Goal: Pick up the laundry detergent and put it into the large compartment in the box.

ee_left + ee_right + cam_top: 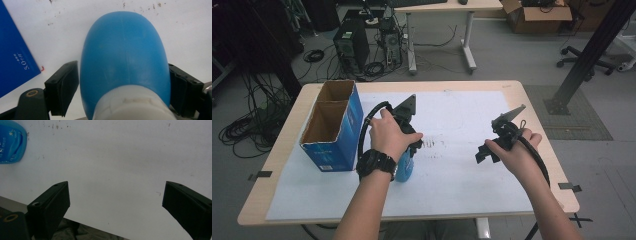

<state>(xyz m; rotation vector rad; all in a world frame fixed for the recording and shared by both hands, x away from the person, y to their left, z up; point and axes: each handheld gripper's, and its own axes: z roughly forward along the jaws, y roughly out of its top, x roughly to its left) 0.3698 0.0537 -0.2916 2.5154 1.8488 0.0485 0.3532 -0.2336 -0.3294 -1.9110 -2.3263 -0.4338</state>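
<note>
L claw (pixel 123 87) clamped on blue bottle (pixel 123 57), R claw (pixel 115 202) spread wide

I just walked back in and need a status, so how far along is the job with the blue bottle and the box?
Done: the left gripper has closed on the blue plastic bottle. In hand: bottle sits low over the white table sheet, beside the open blue cardboard box. Left: probably boxing it; both compartments look empty. The right gripper hangs open, holding nothing.
</note>
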